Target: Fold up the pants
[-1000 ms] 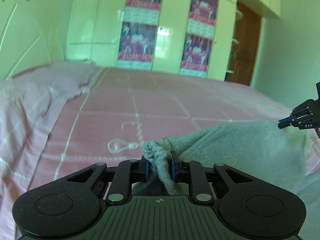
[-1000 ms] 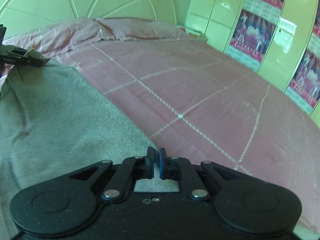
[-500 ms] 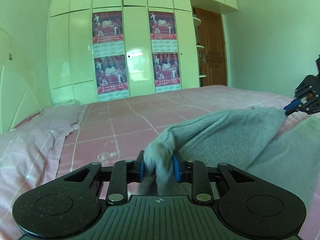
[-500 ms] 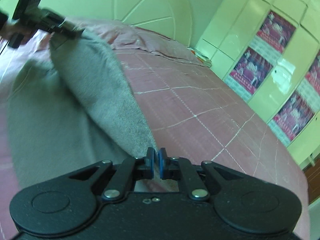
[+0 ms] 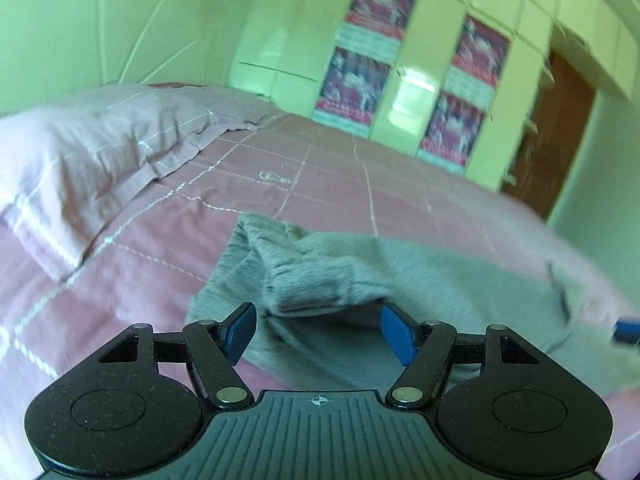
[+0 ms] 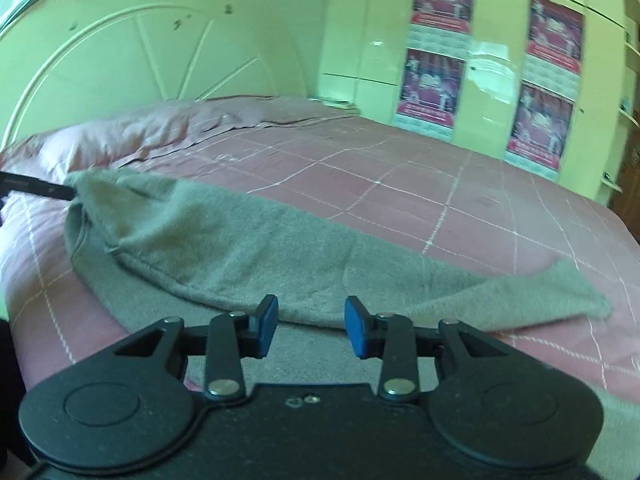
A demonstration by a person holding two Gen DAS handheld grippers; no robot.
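The grey pants (image 5: 400,276) lie folded over on the pink bed. My left gripper (image 5: 318,332) is open, its blue pads just short of the bunched grey end, holding nothing. My right gripper (image 6: 311,326) is open and empty, just above the near edge of the pants (image 6: 248,248), whose upper layer lies over the lower one. A loose corner (image 6: 560,292) sticks out to the right. The left gripper's black tip (image 6: 36,189) shows at the far left end of the cloth. A blue pad of the right gripper (image 5: 626,326) shows at the right edge.
The pink checked bedspread (image 6: 440,184) covers the bed. Pink pillows (image 5: 80,152) lie at the headboard (image 6: 140,52). A pale wardrobe with posters (image 6: 492,60) stands behind the bed. A brown door (image 5: 560,132) is at the far right.
Both grippers have opened and let go of the pants. The lifted grey layer has come down and now lies flat over the lower layer on the bed.
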